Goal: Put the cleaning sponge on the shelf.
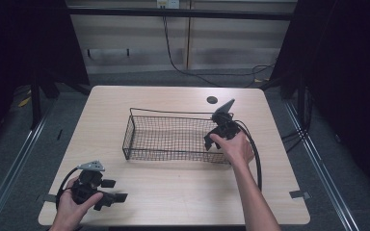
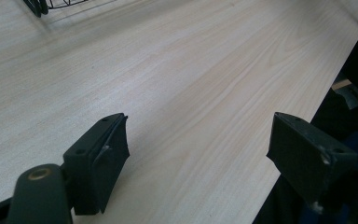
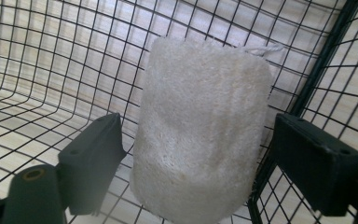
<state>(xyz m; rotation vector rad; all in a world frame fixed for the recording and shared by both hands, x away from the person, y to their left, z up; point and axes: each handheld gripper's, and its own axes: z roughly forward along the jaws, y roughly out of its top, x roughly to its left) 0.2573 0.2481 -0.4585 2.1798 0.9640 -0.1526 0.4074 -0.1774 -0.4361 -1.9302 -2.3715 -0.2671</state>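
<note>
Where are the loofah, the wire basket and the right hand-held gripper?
loofah (image 3: 200, 135), right gripper view, middle of its side.
wire basket (image 1: 139, 137), high view, left mesh floor.
right hand-held gripper (image 3: 200, 186), right gripper view, between its open jaws.

We find the black wire mesh basket (image 1: 173, 137) mid-desk (image 1: 173, 192), a pale rough loofah sponge (image 3: 200, 135) in its right end. Our right claw (image 1: 215, 139) dips in there around the sponge; our left claw (image 1: 113, 190) sits near the desk's front left corner.

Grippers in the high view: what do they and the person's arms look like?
Both are black two-jaw tools. The left gripper carries a grey three-cornered plate on top and a looping black cable. The right gripper has a similar plate and a thick black cable curving beside the forearm. The forearms are bare, with no sleeves or gloves visible.
</note>
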